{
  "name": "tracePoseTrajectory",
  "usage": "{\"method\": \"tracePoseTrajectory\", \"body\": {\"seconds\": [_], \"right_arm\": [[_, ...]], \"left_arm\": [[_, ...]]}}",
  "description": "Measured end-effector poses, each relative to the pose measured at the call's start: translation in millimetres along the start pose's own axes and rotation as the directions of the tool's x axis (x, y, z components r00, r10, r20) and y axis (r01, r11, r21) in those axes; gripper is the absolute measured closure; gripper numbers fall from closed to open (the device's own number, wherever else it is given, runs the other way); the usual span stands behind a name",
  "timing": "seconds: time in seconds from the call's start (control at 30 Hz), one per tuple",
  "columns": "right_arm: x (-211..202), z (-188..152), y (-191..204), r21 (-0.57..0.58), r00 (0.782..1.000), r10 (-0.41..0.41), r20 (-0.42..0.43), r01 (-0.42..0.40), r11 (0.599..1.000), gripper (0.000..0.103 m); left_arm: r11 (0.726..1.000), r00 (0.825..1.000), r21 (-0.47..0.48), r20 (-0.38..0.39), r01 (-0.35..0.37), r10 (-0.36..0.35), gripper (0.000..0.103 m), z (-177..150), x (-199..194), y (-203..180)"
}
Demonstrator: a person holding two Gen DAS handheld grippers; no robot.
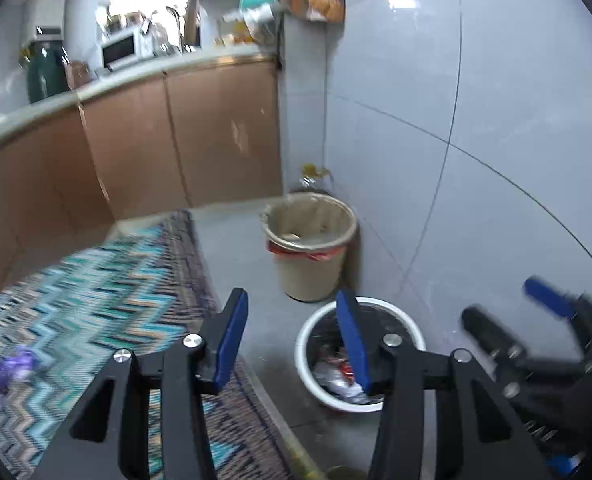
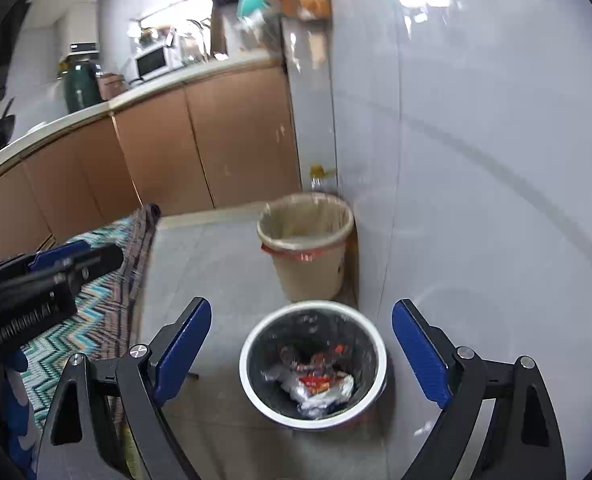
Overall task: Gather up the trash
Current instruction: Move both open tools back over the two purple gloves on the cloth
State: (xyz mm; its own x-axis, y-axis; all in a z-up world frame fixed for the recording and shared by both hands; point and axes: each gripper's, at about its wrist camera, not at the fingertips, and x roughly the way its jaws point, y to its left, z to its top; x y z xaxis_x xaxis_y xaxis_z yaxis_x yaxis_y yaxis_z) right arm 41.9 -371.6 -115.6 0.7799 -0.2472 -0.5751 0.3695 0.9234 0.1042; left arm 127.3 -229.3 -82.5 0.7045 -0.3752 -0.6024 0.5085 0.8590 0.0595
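Right tongs (image 2: 296,344) spread wide, empty, poised above white-rimmed bin (image 2: 313,364) on floor against tiled wall. Left tongs (image 1: 292,340) open, empty, alongside. Crumpled wrappers (image 2: 316,388) already in bin bottom. Beyond, touching or just behind: beige lined bin (image 2: 306,240). Likely between drops; next move calls for turning toward purple scrap (image 1: 4,372) on zigzag rug (image 1: 96,280).

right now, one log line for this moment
left gripper: open, empty | right gripper: open, empty | white bin: wrappers inside | beige bin: behind it
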Motion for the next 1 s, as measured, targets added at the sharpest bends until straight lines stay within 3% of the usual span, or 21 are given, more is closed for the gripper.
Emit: {"method": "tracePoseTrajectory", "body": {"seconds": [0.4,1.0], "right_arm": [[-102,23,58,-0.149,0.981,0.013,0.193,0.016,0.989,0.008],[-183,15,117,-0.286,0.953,0.085,0.292,0.002,0.958,0.007]], "left_arm": [[0.989,0.982,-0.03,0.117,-0.146,0.148,0.053,-20,-97,41],[0.957,0.95,-0.16,0.165,-0.24,0.266,0.052,-60,-180,104]]}}
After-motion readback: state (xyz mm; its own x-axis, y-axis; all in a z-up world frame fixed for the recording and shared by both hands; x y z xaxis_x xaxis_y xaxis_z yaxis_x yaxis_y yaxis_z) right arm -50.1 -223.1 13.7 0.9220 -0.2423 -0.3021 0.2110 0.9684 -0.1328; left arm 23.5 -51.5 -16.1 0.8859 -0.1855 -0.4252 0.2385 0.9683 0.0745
